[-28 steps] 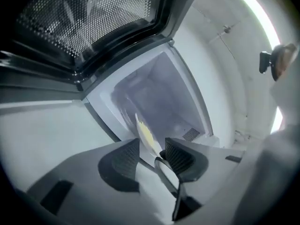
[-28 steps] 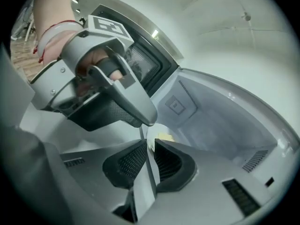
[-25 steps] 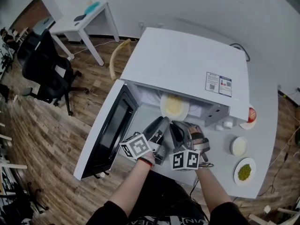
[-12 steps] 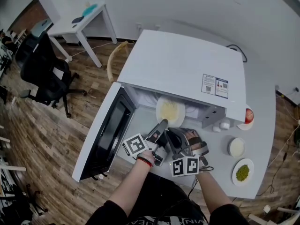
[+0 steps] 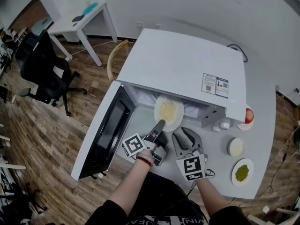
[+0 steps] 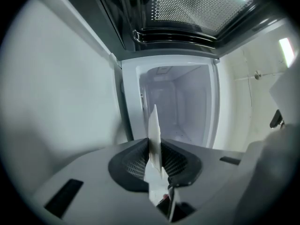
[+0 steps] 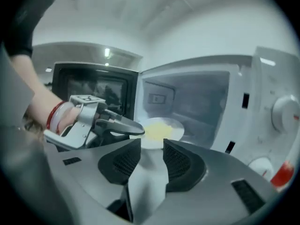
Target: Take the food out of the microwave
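Note:
A white plate of yellow food [image 5: 168,111] sticks out of the open white microwave [image 5: 187,69], just past its front edge. My left gripper [image 5: 160,124] comes at it from the near left. Its jaws are closing and the pads press on the near rim. In the left gripper view the plate [image 6: 153,121] shows edge-on between the left gripper [image 6: 154,146] pads. My right gripper [image 5: 181,132] sits just right of the plate, its jaws opening with nothing pressed between them. The right gripper view shows the plate [image 7: 159,131] beyond the right gripper [image 7: 151,151], with the left gripper [image 7: 136,129] on its rim.
The microwave door [image 5: 105,135] hangs open to the left. On the counter to the right stand a small white bowl [image 5: 237,147], a plate of green food [image 5: 243,172] and a red item [image 5: 251,115]. An office chair [image 5: 44,69] and a white table [image 5: 79,18] stand on the floor at left.
My left gripper rolled and closed on the plate's rim. My right gripper let go, opened and drew back toward the person. The plate came slightly further out.

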`<state>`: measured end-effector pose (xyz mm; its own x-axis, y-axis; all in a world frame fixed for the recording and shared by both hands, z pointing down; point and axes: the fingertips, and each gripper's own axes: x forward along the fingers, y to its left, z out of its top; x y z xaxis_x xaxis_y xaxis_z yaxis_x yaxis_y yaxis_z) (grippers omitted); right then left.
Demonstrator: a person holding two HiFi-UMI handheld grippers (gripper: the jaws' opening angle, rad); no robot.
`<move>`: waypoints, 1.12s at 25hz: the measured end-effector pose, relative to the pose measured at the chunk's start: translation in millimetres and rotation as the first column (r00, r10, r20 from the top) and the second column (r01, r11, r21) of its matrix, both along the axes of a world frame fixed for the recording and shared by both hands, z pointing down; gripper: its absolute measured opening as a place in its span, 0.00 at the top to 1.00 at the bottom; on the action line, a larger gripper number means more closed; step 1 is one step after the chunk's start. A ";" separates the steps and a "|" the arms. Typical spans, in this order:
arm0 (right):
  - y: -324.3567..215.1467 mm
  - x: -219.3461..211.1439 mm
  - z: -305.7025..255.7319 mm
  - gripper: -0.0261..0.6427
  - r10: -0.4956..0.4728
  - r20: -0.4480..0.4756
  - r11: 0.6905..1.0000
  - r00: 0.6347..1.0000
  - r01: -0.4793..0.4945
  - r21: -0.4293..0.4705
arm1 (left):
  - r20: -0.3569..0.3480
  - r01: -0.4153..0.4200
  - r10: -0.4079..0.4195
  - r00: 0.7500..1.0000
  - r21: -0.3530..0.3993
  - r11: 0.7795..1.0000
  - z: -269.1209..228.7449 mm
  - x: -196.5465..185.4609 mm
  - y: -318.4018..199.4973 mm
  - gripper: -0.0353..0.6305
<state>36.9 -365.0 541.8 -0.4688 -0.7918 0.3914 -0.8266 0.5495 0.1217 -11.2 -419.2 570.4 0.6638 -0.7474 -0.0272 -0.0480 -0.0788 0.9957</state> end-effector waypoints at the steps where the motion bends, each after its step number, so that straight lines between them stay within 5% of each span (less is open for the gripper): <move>1: -2.6 1.3 0.6 0.74 0.032 0.078 0.998 0.996 -0.028 -0.052 | -0.001 0.000 0.000 1.000 0.000 1.000 -0.3 -0.2 0.3 0.85; 3: -6.7 1.7 2.1 0.70 0.100 0.245 0.986 0.964 -0.063 -0.156 | -0.002 0.002 -0.002 1.000 0.000 1.000 -1.1 -1.1 0.6 0.85; 7: -11.4 2.2 7.1 0.69 0.253 0.484 0.940 0.838 -0.093 -0.329 | 0.015 0.008 -0.008 1.000 -0.001 1.000 1.8 -5.8 3.1 0.85; 11: -14.4 0.8 12.5 0.69 0.379 0.614 0.886 0.692 -0.080 -0.457 | -0.051 0.017 -0.017 0.999 -0.005 1.000 -5.9 -5.9 8.9 0.85; 14: -15.4 -2.6 12.0 0.69 0.419 0.663 0.866 0.621 -0.053 -0.498 | -0.068 0.020 -0.020 0.997 -0.004 1.000 -10.6 -5.8 13.3 0.85; 21: -11.6 -10.8 9.3 0.69 0.440 0.701 0.850 0.562 -0.007 -0.527 | -0.084 0.023 -0.024 0.996 -0.013 1.000 -17.4 -6.8 30.5 0.85; 28: 8.2 -25.0 1.4 0.79 0.410 0.728 0.849 0.550 0.061 -0.525 | -0.092 0.048 -0.052 0.994 -0.042 0.998 -21.2 -16.5 56.3 0.85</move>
